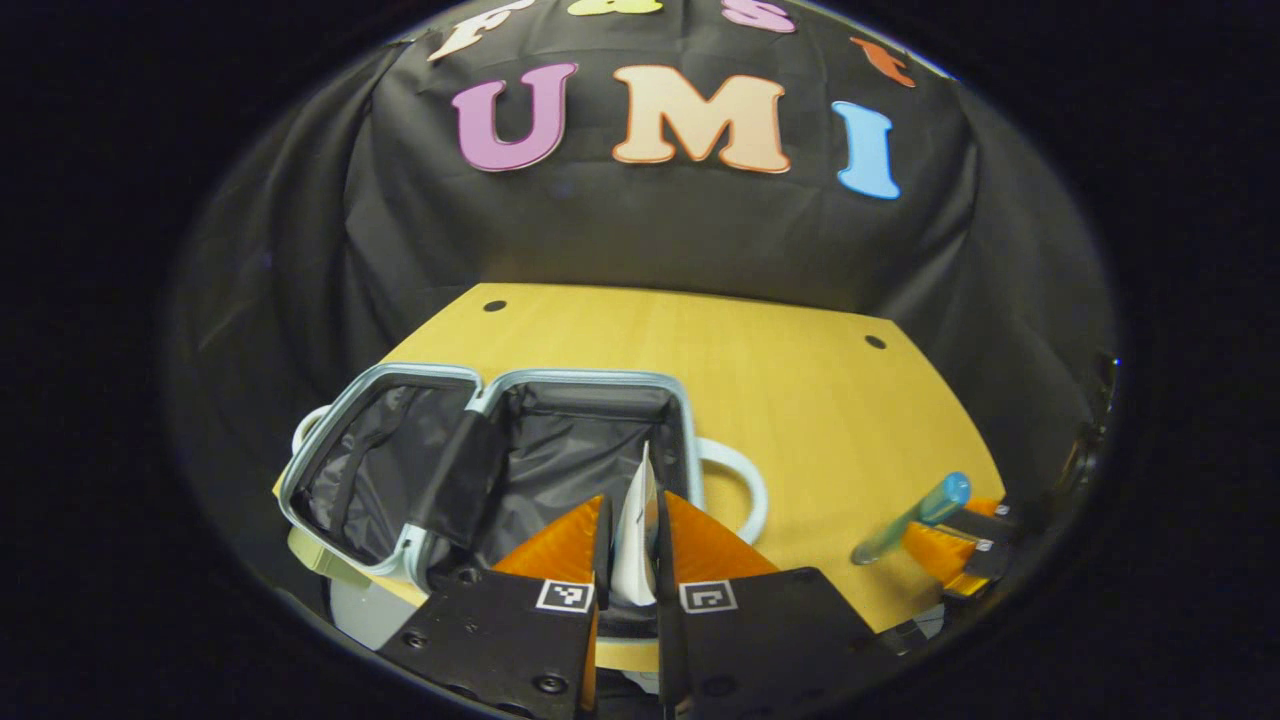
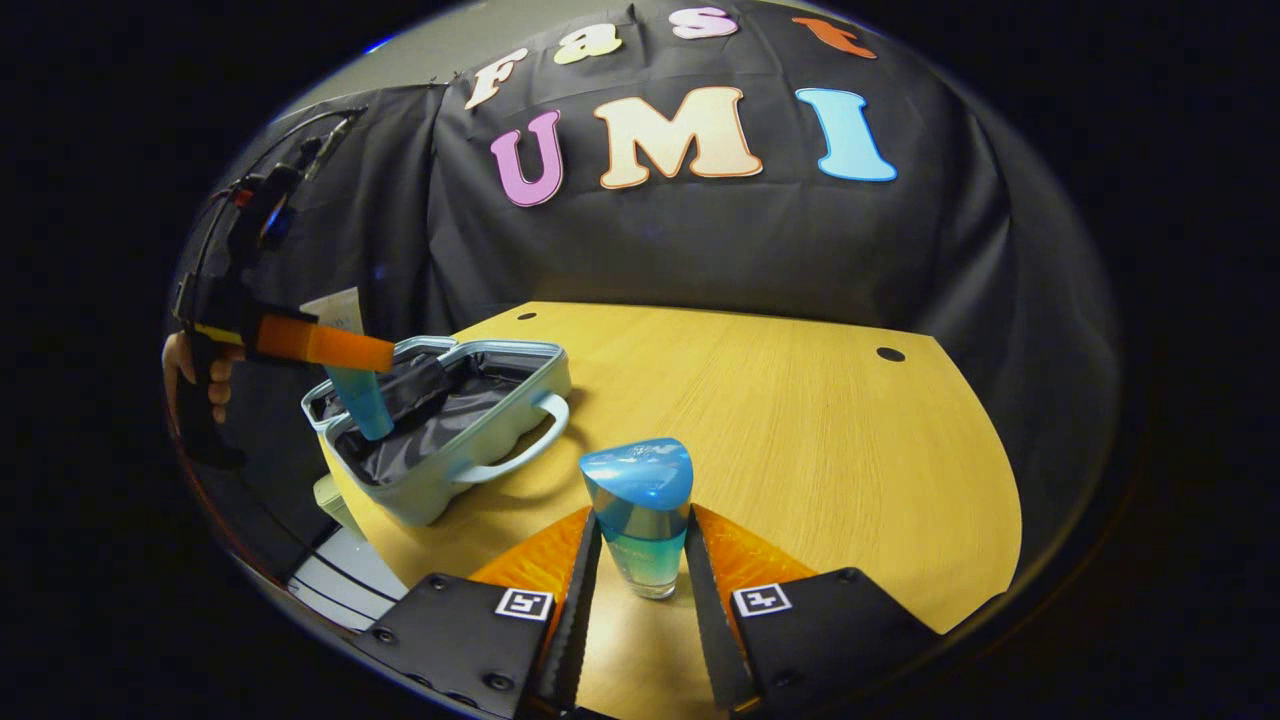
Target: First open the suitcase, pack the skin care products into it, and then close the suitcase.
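The light blue suitcase (image 1: 590, 378) lies open on the wooden table, its black lining showing. My left gripper (image 1: 634, 497) hangs over the open case, shut on a white tube (image 1: 632, 545) seen edge-on. In the right gripper view that tube (image 2: 358, 398) points its teal cap down into the suitcase (image 2: 470, 450), held by the left gripper (image 2: 330, 345). My right gripper (image 2: 642, 512) is shut on a blue-capped bottle (image 2: 640, 475), right of the case. From the left gripper view, the bottle (image 1: 915, 515) sits tilted in the right gripper (image 1: 940, 550), above the table's right edge.
The suitcase's white handle (image 1: 738, 480) sticks out toward the bare wooden table (image 2: 800, 430). A hand (image 2: 185, 375) grips the left gripper's handle at the far left. Pale objects (image 2: 335, 575) lie below the table's left edge. Black cloth walls close in the back.
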### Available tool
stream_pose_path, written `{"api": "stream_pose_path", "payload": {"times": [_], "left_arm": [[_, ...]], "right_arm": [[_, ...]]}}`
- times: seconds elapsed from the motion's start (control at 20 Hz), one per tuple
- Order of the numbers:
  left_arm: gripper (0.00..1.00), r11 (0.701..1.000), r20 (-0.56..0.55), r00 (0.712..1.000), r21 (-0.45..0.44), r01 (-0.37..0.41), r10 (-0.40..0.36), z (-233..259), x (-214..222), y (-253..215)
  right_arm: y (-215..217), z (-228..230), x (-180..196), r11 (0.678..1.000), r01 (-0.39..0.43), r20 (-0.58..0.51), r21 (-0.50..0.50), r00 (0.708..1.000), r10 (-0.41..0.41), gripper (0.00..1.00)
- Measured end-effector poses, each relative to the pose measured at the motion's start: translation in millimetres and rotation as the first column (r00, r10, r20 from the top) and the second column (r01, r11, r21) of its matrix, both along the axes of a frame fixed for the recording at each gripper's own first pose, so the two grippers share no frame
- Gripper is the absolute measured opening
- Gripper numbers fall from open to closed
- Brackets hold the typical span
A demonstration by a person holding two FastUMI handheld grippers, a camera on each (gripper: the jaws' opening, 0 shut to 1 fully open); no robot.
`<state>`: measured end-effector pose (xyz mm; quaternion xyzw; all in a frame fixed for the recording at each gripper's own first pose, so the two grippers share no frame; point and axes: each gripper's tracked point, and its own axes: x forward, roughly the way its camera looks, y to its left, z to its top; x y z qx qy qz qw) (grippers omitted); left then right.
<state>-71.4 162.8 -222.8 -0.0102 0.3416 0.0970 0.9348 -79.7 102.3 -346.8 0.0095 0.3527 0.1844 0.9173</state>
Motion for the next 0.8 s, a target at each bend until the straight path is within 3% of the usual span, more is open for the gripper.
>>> {"api": "stream_pose_path", "payload": {"times": [0.25, 0.5, 0.8], "left_arm": [[0.17, 1.0, -0.14, 0.99, 0.002, 0.004, -0.004, -44.2, 2.2, 38.0], [0.19, 0.998, -0.238, 0.971, -0.066, 0.013, -0.029, -88.3, 4.6, 53.1], [0.23, 0.992, -0.232, 0.969, -0.115, 0.055, -0.081, -102.1, 17.5, 62.2]], "right_arm": [[62.0, 56.4, 9.1, 0.994, -0.005, -0.021, 0.107, 1.0, 0.007, 0.51], [145.2, 97.6, 15.5, 0.958, -0.037, -0.096, 0.286, 0.993, 0.067, 0.51], [195.6, 63.5, 0.2, 0.968, -0.1, -0.185, 0.232, 0.972, 0.144, 0.48]]}}
